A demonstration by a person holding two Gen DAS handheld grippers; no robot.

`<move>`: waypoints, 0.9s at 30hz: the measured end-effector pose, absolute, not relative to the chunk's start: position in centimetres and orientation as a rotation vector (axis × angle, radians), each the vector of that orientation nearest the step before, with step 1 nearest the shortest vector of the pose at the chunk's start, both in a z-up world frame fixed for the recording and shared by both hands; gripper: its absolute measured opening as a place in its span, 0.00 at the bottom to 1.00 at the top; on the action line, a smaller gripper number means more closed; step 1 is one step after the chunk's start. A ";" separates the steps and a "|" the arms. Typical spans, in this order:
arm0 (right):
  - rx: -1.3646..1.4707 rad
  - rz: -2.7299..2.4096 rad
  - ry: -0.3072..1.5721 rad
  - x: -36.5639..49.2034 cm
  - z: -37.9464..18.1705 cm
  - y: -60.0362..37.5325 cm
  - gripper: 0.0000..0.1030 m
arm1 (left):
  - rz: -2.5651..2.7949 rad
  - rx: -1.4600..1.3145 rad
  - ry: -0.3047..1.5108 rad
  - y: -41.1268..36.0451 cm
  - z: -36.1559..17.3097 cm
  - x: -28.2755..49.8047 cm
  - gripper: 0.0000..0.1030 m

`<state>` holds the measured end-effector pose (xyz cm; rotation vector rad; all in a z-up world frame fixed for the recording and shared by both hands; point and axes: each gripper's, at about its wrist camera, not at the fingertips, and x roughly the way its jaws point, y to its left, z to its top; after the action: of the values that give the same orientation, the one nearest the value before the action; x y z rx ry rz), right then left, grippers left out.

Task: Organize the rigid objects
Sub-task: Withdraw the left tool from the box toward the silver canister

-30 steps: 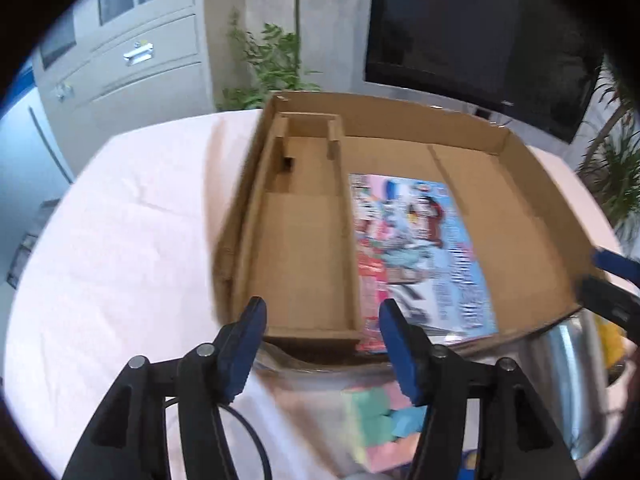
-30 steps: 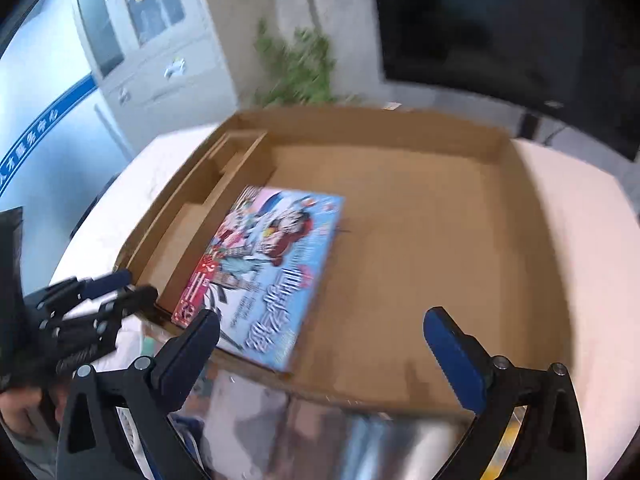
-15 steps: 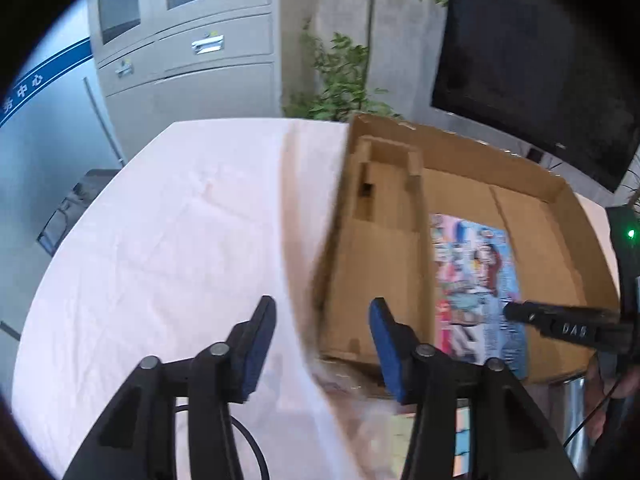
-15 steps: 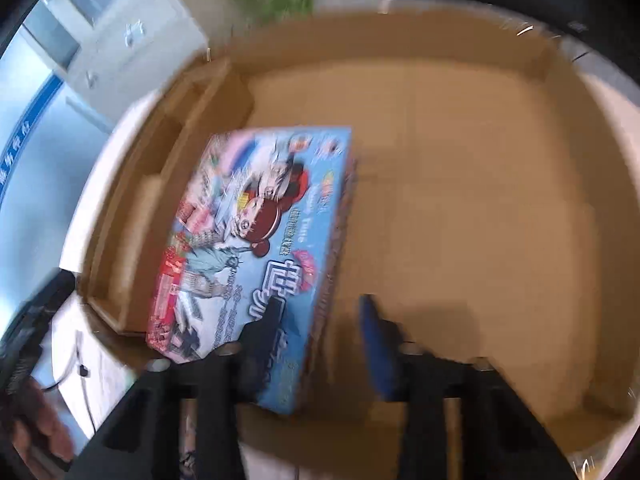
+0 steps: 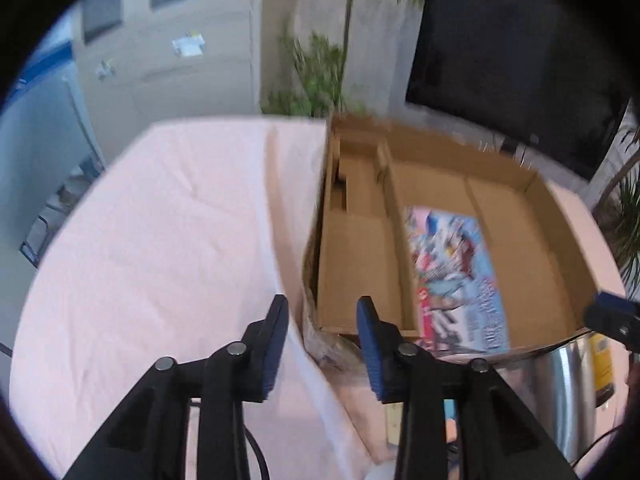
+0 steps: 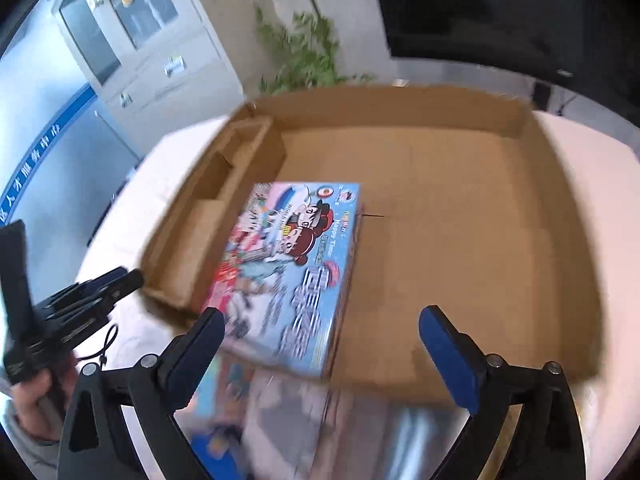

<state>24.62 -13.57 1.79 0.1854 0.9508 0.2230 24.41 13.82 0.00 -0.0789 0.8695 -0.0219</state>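
A shallow cardboard box lies on the pink tablecloth. Inside it, beside the left divider, lies a flat colourful cartoon box. My left gripper hovers over the cloth at the cardboard box's near left corner; its jaws are closing with nothing between them. It also shows at the left of the right wrist view as the left gripper, held by a hand. My right gripper hangs above the near edge of the cardboard box, jaws opening wide and empty. Its tip, the right gripper, shows at the right edge.
A shiny steel pot stands just in front of the cardboard box, with a yellow item beside it. Blurred coloured items lie near the pot. The tablecloth spreads to the left. A cabinet, plants and a black screen stand behind.
My left gripper has moved left and up, away from the box front, its jaws a little narrower. The right gripper narrowed over the cartoon box, then drew back and reopened wide.
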 end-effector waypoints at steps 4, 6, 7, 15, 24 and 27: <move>0.203 0.125 0.983 18.8 6.1 -15.2 0.99 | 0.018 -0.120 0.725 13.7 3.6 18.7 0.82; 0.195 0.127 1.010 16.1 7.7 -15.5 0.99 | 0.024 -0.077 0.713 12.7 3.9 16.9 0.82; 0.208 0.134 1.008 14.7 8.6 -15.8 0.99 | 0.031 -0.053 0.721 12.1 3.8 15.8 0.82; 0.249 0.208 0.947 5.8 14.8 -17.1 1.00 | -0.034 -0.133 0.807 9.4 1.2 11.5 0.82; 0.250 0.250 0.895 0.2 17.8 -18.0 1.00 | -0.119 -0.072 0.793 5.5 2.3 9.2 0.82; 0.242 0.250 0.893 -0.6 17.8 -18.2 1.00 | -0.147 -0.075 0.808 4.9 1.7 9.3 0.82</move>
<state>-0.55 -18.21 17.76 0.2420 0.8932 0.2503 9.27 4.92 1.71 -0.0752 0.8076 -0.1475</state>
